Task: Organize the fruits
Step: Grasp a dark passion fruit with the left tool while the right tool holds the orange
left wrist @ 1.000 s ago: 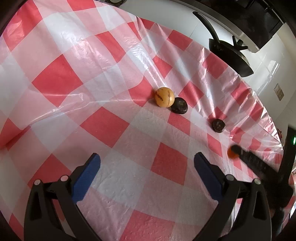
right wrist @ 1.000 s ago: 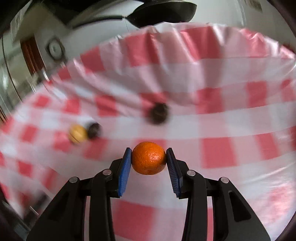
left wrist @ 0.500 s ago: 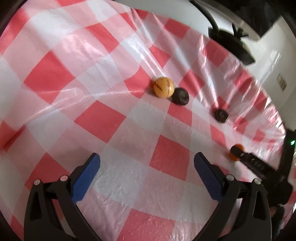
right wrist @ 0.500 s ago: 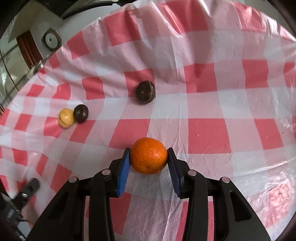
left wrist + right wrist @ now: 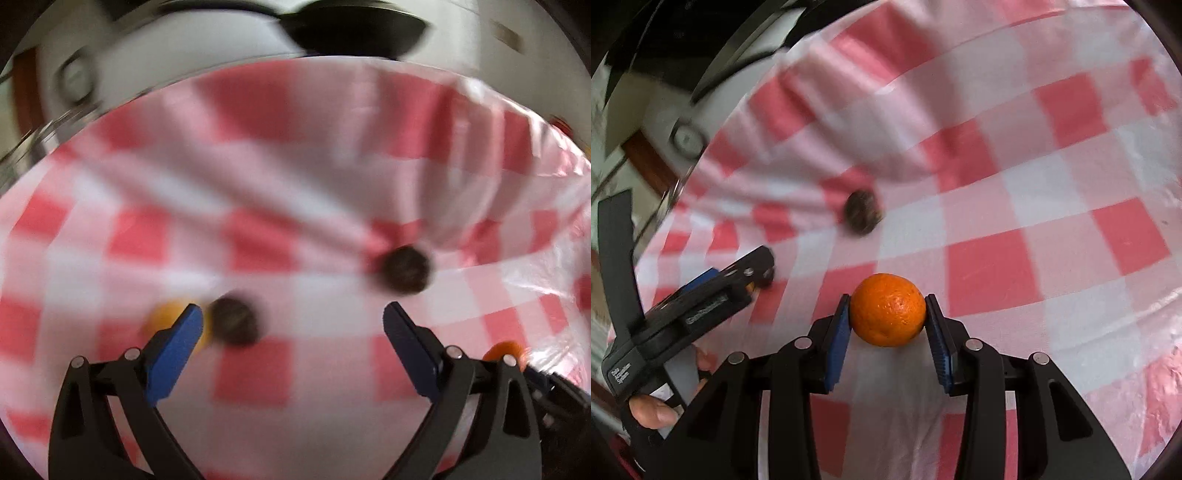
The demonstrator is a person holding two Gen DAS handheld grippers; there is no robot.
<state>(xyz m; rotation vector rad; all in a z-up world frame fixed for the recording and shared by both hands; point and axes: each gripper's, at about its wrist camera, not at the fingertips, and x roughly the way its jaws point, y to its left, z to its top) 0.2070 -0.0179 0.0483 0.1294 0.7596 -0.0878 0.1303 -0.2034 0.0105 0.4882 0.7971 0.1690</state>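
Note:
My right gripper point(image 5: 887, 314) is shut on an orange point(image 5: 887, 309), held low over the red-and-white checked cloth point(image 5: 1015, 206). My left gripper point(image 5: 293, 325) is open and empty. In the blurred left wrist view a dark round fruit point(image 5: 234, 320) lies just inside its left finger, with a yellow fruit point(image 5: 166, 317) partly hidden behind that finger. A second dark fruit point(image 5: 404, 269) lies farther off to the right. The orange point(image 5: 504, 350) shows at the right edge. In the right wrist view the left gripper point(image 5: 738, 273) is at the left, and a dark fruit point(image 5: 862, 212) lies beyond the orange.
A black pan point(image 5: 351, 27) sits on the white counter beyond the cloth's far edge. A round fitting point(image 5: 687, 138) and a brown frame point(image 5: 646, 166) show at the far left. The cloth is wrinkled and plastic-covered.
My left gripper has swung and moved in close to the yellow and dark fruits, jaws still open. My right gripper keeps hold of the orange and has turned a little.

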